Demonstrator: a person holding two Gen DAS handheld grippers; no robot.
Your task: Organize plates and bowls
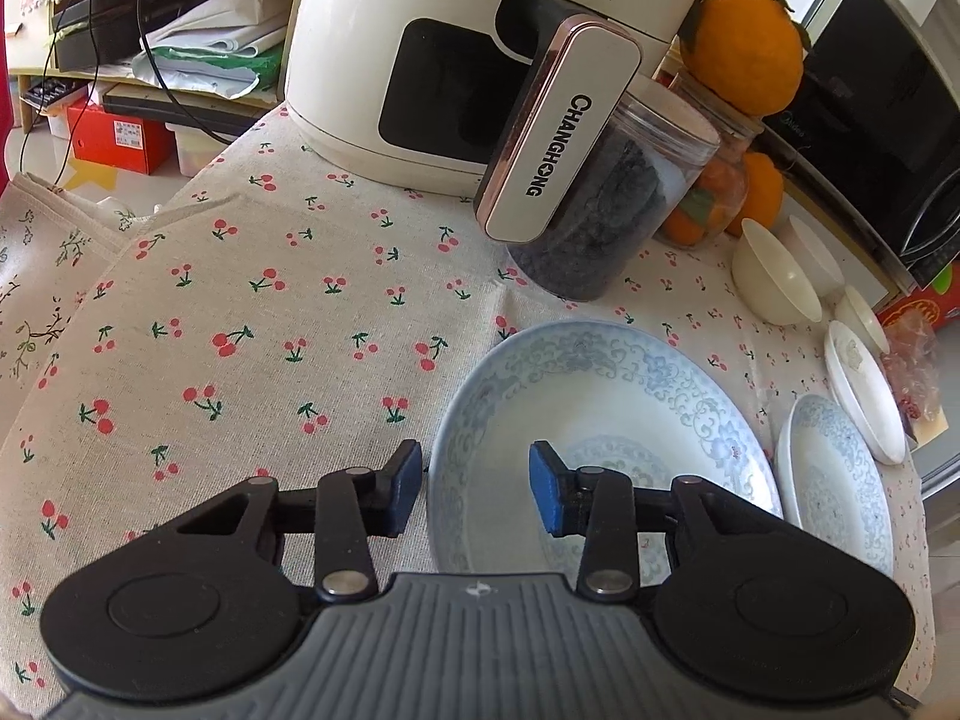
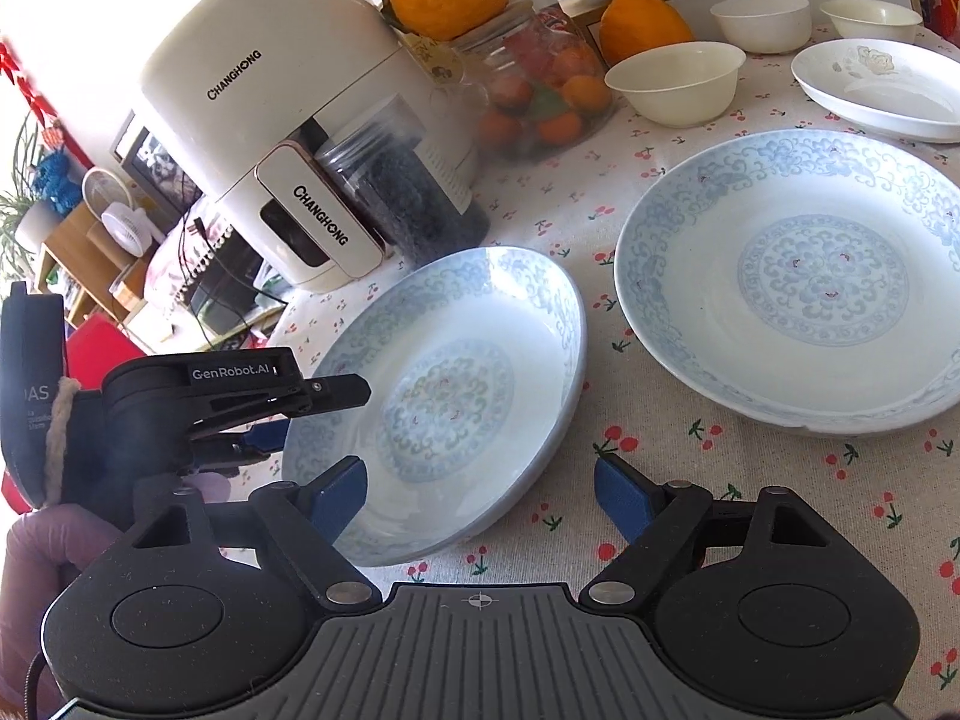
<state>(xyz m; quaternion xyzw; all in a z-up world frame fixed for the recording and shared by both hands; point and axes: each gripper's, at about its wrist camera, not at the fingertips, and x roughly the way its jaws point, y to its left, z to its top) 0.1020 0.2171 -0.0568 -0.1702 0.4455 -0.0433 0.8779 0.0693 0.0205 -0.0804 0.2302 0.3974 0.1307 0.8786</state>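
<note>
On the cherry-print tablecloth (image 1: 252, 324), just in front of the air fryer (image 2: 258, 138), the left gripper (image 1: 474, 480) straddles the near plate (image 2: 456, 384) rim, not yet clamped, right gripper (image 2: 480, 498) released beside it — squeeze squarely, then lift level.

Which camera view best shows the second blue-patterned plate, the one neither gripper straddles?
The right wrist view: the second blue-patterned plate appears whole, face up. The left wrist view shows it only foreshortened at the right side.

Two plates (image 2: 432, 396) (image 2: 798, 282) lie side by side, bowls (image 2: 672, 84) behind, air fryer (image 2: 270, 120) left.
</note>
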